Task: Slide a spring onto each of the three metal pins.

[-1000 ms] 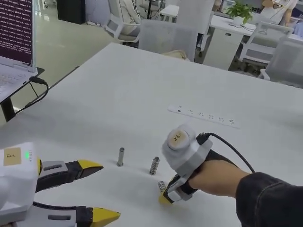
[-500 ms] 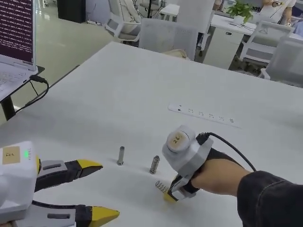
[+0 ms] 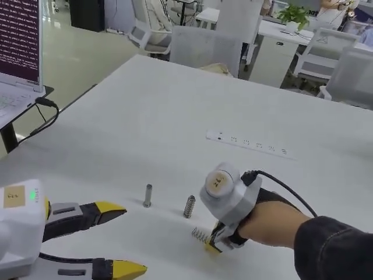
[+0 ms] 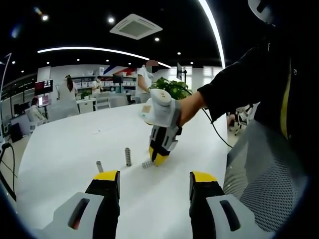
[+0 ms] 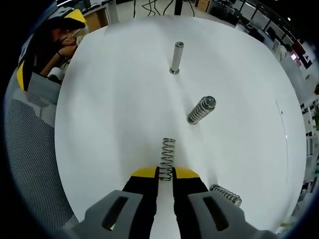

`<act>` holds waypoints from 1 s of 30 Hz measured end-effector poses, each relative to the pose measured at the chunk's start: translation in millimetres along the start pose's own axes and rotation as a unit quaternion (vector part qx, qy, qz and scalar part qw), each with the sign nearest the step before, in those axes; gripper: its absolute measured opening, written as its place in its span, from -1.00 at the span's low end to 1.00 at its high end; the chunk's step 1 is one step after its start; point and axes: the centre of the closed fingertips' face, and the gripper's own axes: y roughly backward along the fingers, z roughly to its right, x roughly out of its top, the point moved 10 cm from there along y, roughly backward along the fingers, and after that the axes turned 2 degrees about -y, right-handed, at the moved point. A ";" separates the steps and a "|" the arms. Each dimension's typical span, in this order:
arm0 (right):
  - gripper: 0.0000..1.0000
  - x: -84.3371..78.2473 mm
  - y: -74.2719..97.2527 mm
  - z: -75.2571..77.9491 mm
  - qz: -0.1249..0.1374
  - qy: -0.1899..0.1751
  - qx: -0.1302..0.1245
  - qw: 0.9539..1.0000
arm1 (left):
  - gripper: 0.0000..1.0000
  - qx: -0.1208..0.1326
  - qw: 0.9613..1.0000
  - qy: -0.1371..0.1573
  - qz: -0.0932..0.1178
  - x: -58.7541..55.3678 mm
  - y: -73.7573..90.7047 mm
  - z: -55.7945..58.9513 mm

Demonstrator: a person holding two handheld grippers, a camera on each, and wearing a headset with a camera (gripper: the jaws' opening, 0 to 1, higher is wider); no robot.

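On the white worktop (image 3: 175, 105), near the front edge, the right gripper (image 3: 211, 245) is tipped down with its jaws clamped on the near end of a held spring (image 3: 200, 234), the person's hand (image 3: 269, 224) wrapped round the grip. Seen from the right gripper view, the right gripper (image 5: 165, 174) has its two yellow-tipped jaws drawn almost together, and the held spring (image 5: 168, 152) runs out from between them toward 12 o'clock, most of its coils clear of the tips. Whether its far end touches the worktop cannot be told. At about 1 o'clock from the jaws stands a sprung pin (image 5: 201, 110) (its coil is already on, with the metal cap showing above), and farther off at 12 o'clock a bare pin (image 5: 176, 58) stands upright. A loose spring (image 5: 225, 194) lies flat at roughly 4 o'clock, just beside the right-hand jaw. From the head view the sprung pin (image 3: 189, 206) is near the held spring at its 11 o'clock, with the bare pin (image 3: 148, 195) beyond it at 9 o'clock. The left gripper (image 3: 119, 238) hangs at the lower left, well apart from the pins, its jaws spread wide with nothing between them. In its own view the left gripper (image 4: 154, 178) looks between its parted jaws at the pins and the right gripper (image 4: 158, 158) at 12 o'clock. A power strip (image 3: 250, 143) lies farther back on the worktop.
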 end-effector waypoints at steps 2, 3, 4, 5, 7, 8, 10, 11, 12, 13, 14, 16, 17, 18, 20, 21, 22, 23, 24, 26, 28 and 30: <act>-0.83 -0.7 2.3 -1.5 0.001 0.003 0.002 1.000 | 0.03 -0.001 1.000 -0.001 -0.001 0.3 -0.6 0.2; -0.83 -0.7 3.5 -2.3 0.001 0.004 0.003 1.000 | 0.03 -0.002 1.000 -0.001 -0.001 0.5 -0.8 0.4; -0.83 -0.8 5.3 -2.9 0.003 0.006 0.003 1.000 | 0.02 -0.003 1.000 -0.002 -0.002 0.8 -1.3 0.6; -0.83 -0.7 6.5 -3.0 0.004 0.007 0.003 1.000 | 0.02 -0.003 1.000 -0.002 -0.002 0.9 -1.4 0.6; -0.83 -0.5 9.1 -4.1 0.005 0.007 0.006 1.000 | 0.02 -0.005 1.000 -0.002 -0.003 1.2 -2.5 0.9; -0.83 0.0 11.0 -5.4 0.007 0.008 0.010 1.000 | 0.01 -0.007 1.000 -0.003 -0.003 1.3 -3.3 1.2; -0.84 1.4 15.3 -7.6 0.014 0.009 0.014 1.000 | 0.01 -0.011 1.000 -0.005 -0.006 1.7 -5.0 1.6; -0.84 2.2 17.4 -9.3 0.017 0.010 0.020 1.000 | 0.01 -0.011 1.000 -0.005 -0.006 1.7 -5.2 1.6; -0.84 2.7 18.4 -10.0 0.020 0.012 0.022 1.000 | 0.00 -0.014 1.000 -0.007 -0.008 1.9 -6.2 1.6; -0.84 4.0 22.1 -12.2 0.025 0.013 0.027 0.999 | 0.00 -0.017 1.000 -0.008 -0.010 2.2 -7.1 1.6; -0.84 4.4 23.1 -13.1 0.027 0.014 0.032 0.999 | 0.00 -0.019 1.000 -0.011 -0.011 2.6 -7.9 1.2; -0.84 6.7 30.0 -17.0 0.038 0.012 0.049 0.998 | -0.01 -0.022 1.000 -0.010 -0.012 3.0 -9.0 0.5; -0.84 7.2 32.9 -18.8 0.041 0.014 0.055 0.998 | -0.01 -0.023 1.000 -0.011 -0.012 3.3 -9.4 0.3; -0.84 8.0 35.4 -20.2 0.046 0.016 0.060 0.997 | -0.01 -0.025 1.000 -0.011 -0.012 3.6 -10.0 -0.2; -0.84 9.2 41.4 -24.1 0.048 0.026 0.071 0.996 | -0.01 -0.028 0.999 -0.011 -0.012 4.2 -11.1 -0.4; -0.84 9.6 44.4 -25.7 0.048 0.030 0.071 0.996 | -0.01 -0.031 0.999 -0.012 -0.013 4.6 -11.8 -0.2; -0.84 10.0 46.4 -26.4 0.047 0.035 0.069 0.996 | -0.02 -0.033 0.999 -0.013 -0.014 5.0 -12.3 -0.1; -0.84 10.3 48.5 -27.7 0.046 0.039 0.070 0.996 | -0.02 -0.034 0.999 -0.016 -0.015 5.4 -12.9 0.0; -0.84 11.5 52.3 -29.7 0.047 0.043 0.074 0.995 | -0.02 -0.035 0.999 -0.016 -0.016 5.7 -13.3 0.0; -0.84 13.7 58.5 -32.0 0.052 0.051 0.076 0.994 | -0.02 -0.038 0.999 -0.017 -0.015 6.5 -14.0 0.3; -0.84 16.2 65.1 -35.5 0.052 0.064 0.082 0.993 | -0.03 -0.042 0.999 -0.019 -0.016 7.5 -15.2 1.0; -0.84 18.7 72.0 -39.1 0.050 0.078 0.085 0.992 | -0.04 -0.049 0.998 -0.021 -0.017 8.7 -16.9 2.5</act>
